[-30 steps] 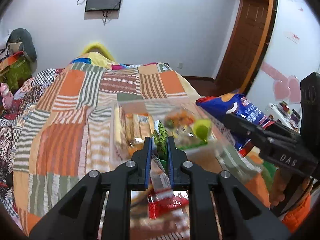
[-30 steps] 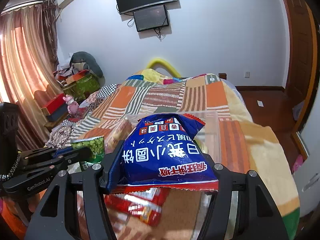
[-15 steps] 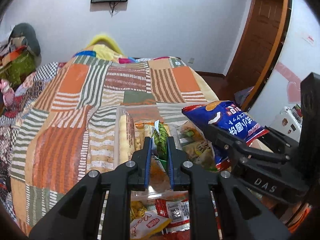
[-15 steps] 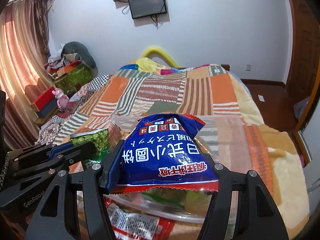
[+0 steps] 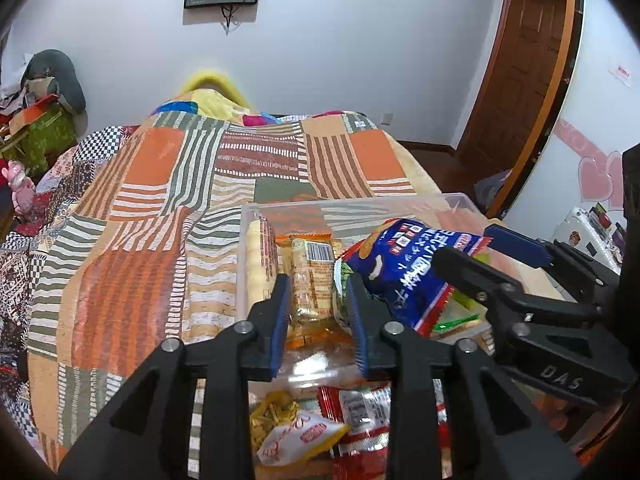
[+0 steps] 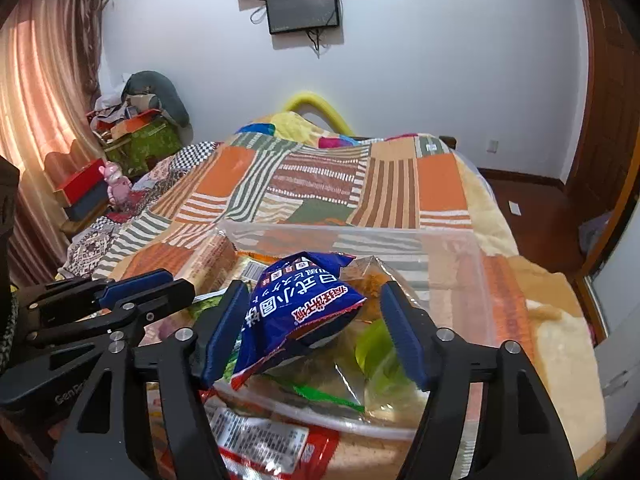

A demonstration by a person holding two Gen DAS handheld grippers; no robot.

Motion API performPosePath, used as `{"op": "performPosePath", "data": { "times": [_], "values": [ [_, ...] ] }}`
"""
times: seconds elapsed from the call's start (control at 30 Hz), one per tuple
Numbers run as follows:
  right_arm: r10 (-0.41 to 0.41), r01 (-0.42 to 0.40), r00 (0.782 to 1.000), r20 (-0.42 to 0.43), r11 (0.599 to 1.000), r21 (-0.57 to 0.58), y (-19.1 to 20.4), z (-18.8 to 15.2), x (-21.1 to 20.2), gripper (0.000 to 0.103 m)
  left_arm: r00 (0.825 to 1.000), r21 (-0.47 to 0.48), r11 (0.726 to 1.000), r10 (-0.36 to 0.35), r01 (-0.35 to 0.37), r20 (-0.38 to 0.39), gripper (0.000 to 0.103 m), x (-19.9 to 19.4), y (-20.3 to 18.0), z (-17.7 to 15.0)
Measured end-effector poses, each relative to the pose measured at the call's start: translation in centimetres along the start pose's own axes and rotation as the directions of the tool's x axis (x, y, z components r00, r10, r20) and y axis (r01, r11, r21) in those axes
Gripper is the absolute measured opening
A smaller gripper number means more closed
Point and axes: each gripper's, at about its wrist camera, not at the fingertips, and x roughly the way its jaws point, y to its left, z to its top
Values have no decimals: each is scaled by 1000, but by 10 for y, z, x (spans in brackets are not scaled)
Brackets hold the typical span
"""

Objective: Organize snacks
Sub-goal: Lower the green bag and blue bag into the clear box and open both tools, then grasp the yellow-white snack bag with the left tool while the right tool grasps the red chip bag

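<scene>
Patchwork bedding surrounds the clear bin (image 5: 400, 204). Over its left half, the left gripper (image 5: 318, 308) gapes empty above an orange packet (image 5: 312, 280). Rightward, the right gripper (image 6: 316, 332) stands spread, the blue bag (image 6: 296, 312) slumped inside the bin; withdrawing straight upward avoids snagging it.

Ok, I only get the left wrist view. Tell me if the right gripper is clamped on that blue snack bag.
Observer: Not clamped. The right wrist view shows the right gripper open, with the blue snack bag loose between its pads.
Operator: Say what the bag touches.
Observer: It leans on the pad at the picture's left; the other pad stands clear of it.
Operator: Report what's under it.
Observer: It rests on packets inside the clear plastic bin, with a yellow-green packet beside it.
</scene>
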Motion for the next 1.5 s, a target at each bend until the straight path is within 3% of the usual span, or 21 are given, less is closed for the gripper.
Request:
{"op": "performPosePath", "data": {
  "times": [0.2,0.37,0.57,0.73,0.9,1.1,1.27,1.33,1.4,1.5],
  "values": [
    [22,-23,999,26,1000,12,-4,-3,-23,70,1000,12,1000,-6,6,24,40,-29,-3,-7],
    [34,-34,999,31,999,5,-2,-14,-37,75,999,49,999,9,-11,41,66,-53,-6,-21],
    [53,-53,999,-11,999,-2,4,-37,-40,83,1000,68,998,0,-2,28,74,-70,-3,-48],
    [62,-65,992,-108,997,-29,18,-61,-18,93,1000,35,999,-3,4,-18,74,-66,11,-73],
    [56,-66,970,-238,997,-35,30,-73,23,95,997,5,1000,29,-29,-71,74,-56,28,-98],
    [49,-57,942,-332,998,-17,42,-72,61,103,994,-29,999,29,-33,-107,74,-46,47,-111],
    [26,-49,938,-344,997,-58,49,-75,65,103,991,-34,999,2,-6,-130,74,-37,51,-115],
    [31,-55,941,-336,997,-62,49,-78,61,97,991,-34,999,-10,5,-136,74,-34,50,-115],
    [41,-64,945,-323,996,-61,47,-79,56,80,990,-26,999,-23,19,-142,75,-28,47,-115],
    [75,-89,945,-318,996,-30,38,-81,51,71,984,-8,999,-32,31,-175,77,-14,42,-115]
  ]
}}
